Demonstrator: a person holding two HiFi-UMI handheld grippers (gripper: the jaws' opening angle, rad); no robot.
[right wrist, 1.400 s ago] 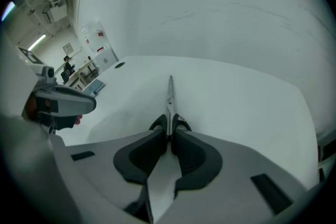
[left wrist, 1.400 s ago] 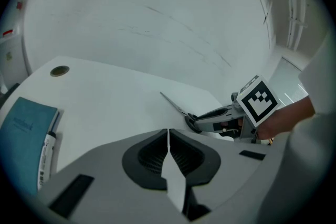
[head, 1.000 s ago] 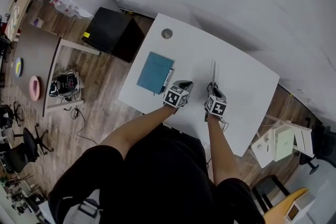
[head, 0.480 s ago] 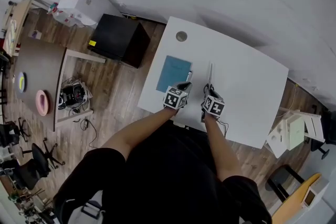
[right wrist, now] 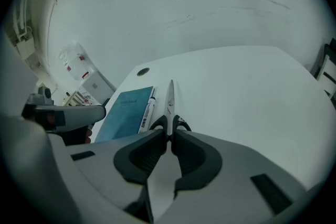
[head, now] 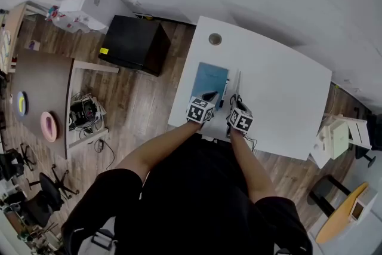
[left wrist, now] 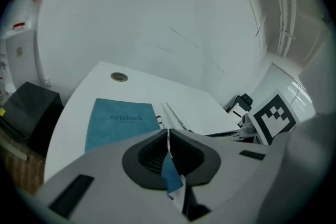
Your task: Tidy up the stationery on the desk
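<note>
A teal notebook (head: 212, 80) lies flat at the left end of the white desk (head: 280, 92), with a white marker (head: 225, 91) along its right edge. My left gripper (head: 208, 97) (left wrist: 167, 132) is shut over the notebook's (left wrist: 118, 123) near right corner; a teal sliver shows through the gap behind its pads, and nothing is visibly gripped. My right gripper (head: 237, 106) (right wrist: 169, 132) is shut on the black handles of the scissors (right wrist: 170, 99). The blades (head: 237, 82) point away from me, close beside the marker (right wrist: 148, 112) and notebook (right wrist: 125, 112).
A round cable hole (head: 215, 39) sits in the desk's far left corner. A black cabinet (head: 134, 42) stands on the wooden floor just left of the desk. White boxes (head: 337, 134) stand off the right end, and a brown table (head: 39, 86) is far left.
Both grippers have moved left across the desk. The scissors travelled with the right gripper and now lie next to the marker. The left gripper now overlaps the notebook's near end.
</note>
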